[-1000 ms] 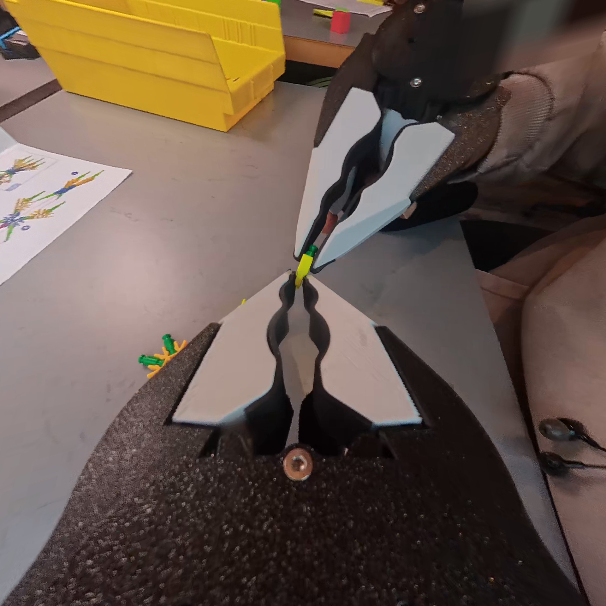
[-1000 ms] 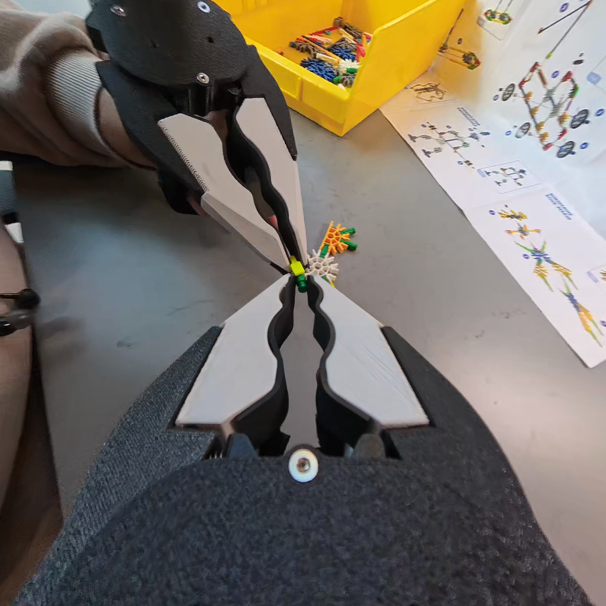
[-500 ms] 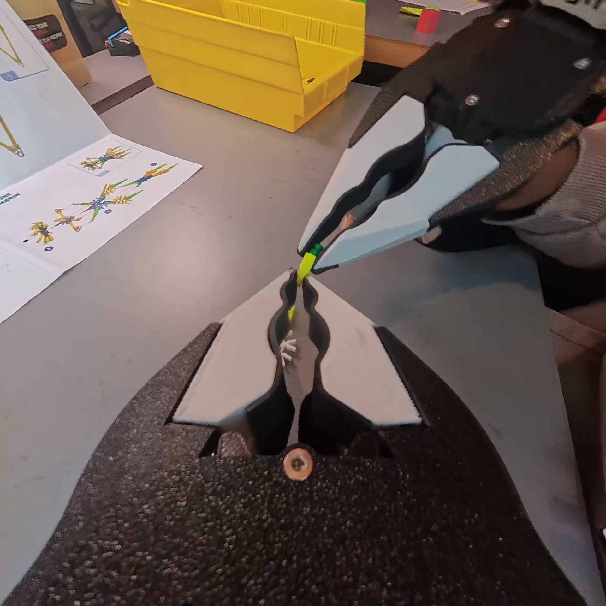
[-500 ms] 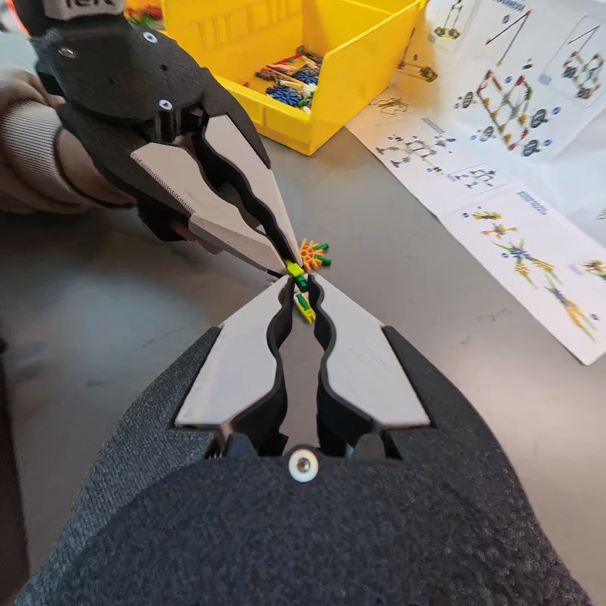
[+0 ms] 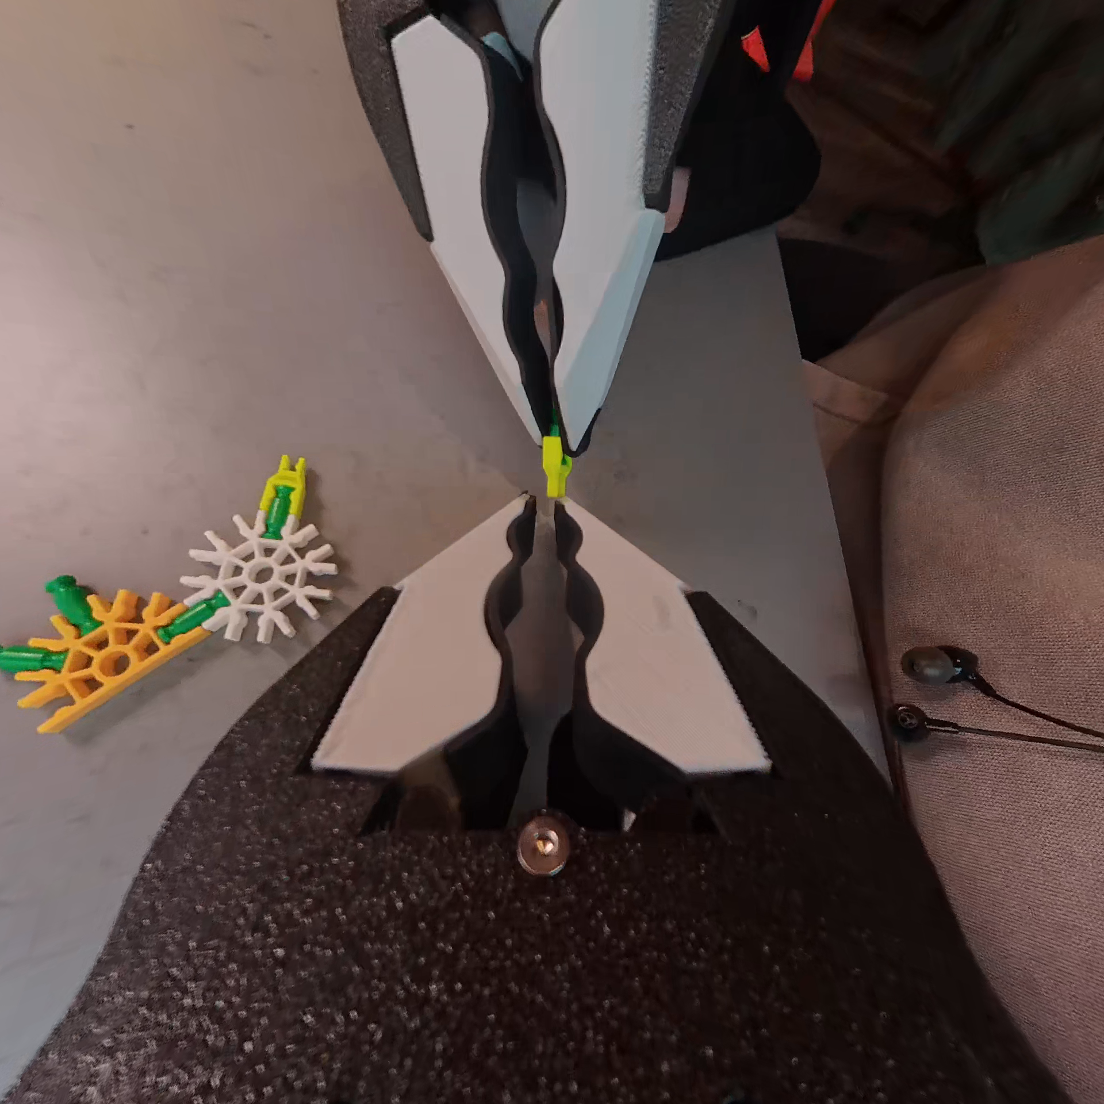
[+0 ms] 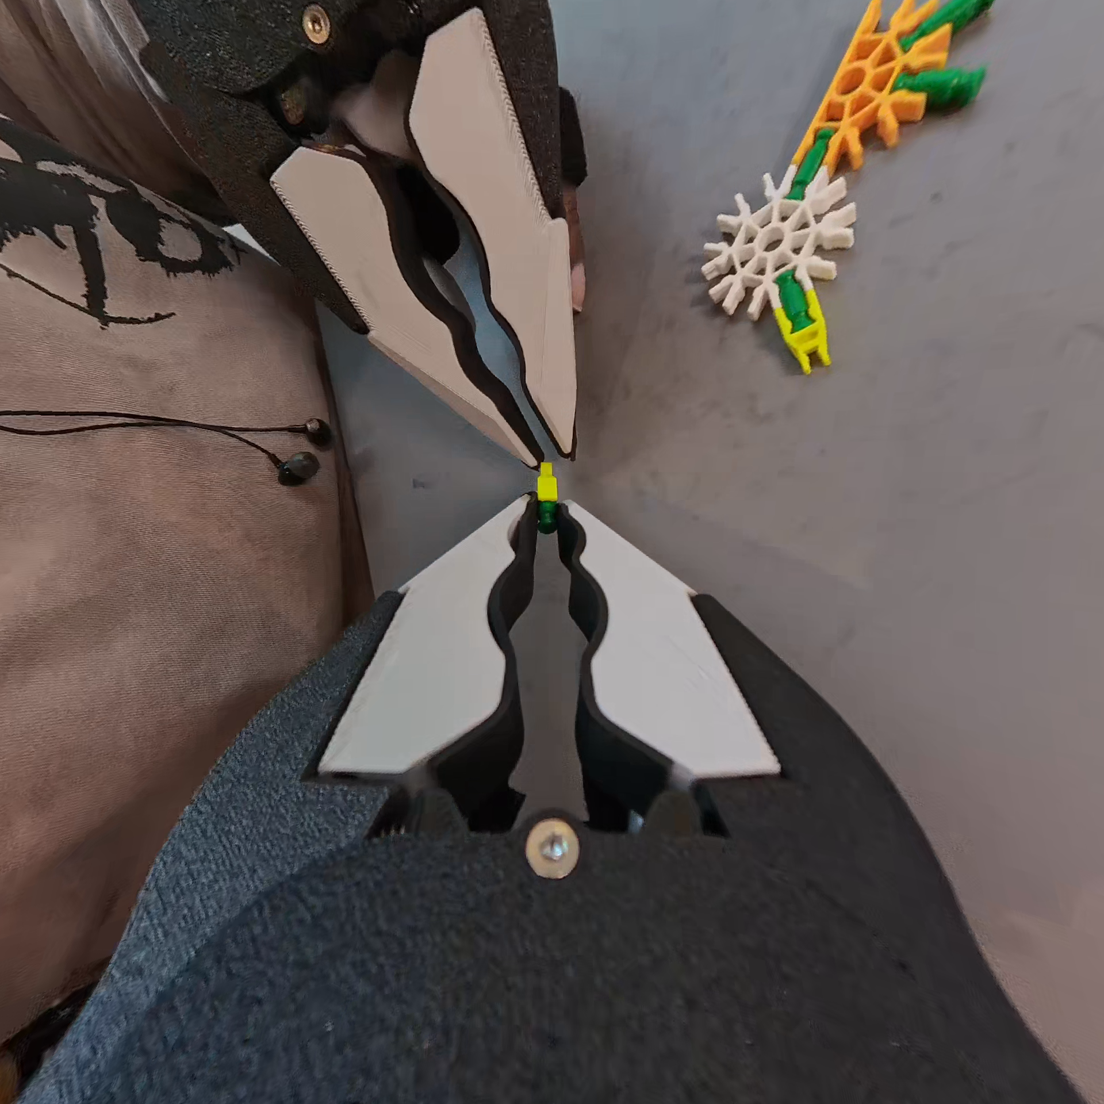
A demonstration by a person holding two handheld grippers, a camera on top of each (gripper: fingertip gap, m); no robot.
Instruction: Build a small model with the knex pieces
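My right gripper (image 6: 545, 508) is shut on a short green rod (image 6: 545, 518) with a small yellow clip (image 6: 546, 485) on its far end. In the left wrist view the right gripper (image 5: 564, 442) comes down from the top with the clip (image 5: 552, 472) sticking out of its tips. My left gripper (image 5: 542, 500) faces it tip to tip. Its jaws stand a narrow gap apart, with the clip's free end just at the tips and bare table showing between them. It also shows in the right wrist view (image 6: 552, 461).
On the grey table (image 5: 179, 239) lies a small assembly: a white snowflake connector (image 5: 258, 575) joined by green rods to an orange connector (image 5: 107, 657) and a second yellow clip. It also shows in the right wrist view (image 6: 776, 245). A person's beige top (image 5: 986, 537) with earbuds (image 5: 926, 666) is at the table's edge. Both grippers' tips are close together, under 4 cm apart. The white snowflake connector (image 5: 258, 575) sits 8 cm or so from the ends of my left fingers. My right wrist view (image 6: 779, 233) looks at it from another angle.
Both grippers have tilted to look steeply down at the table; the yellow bin and paper sheets have left view. The left jaws now sit just off the clip's end.
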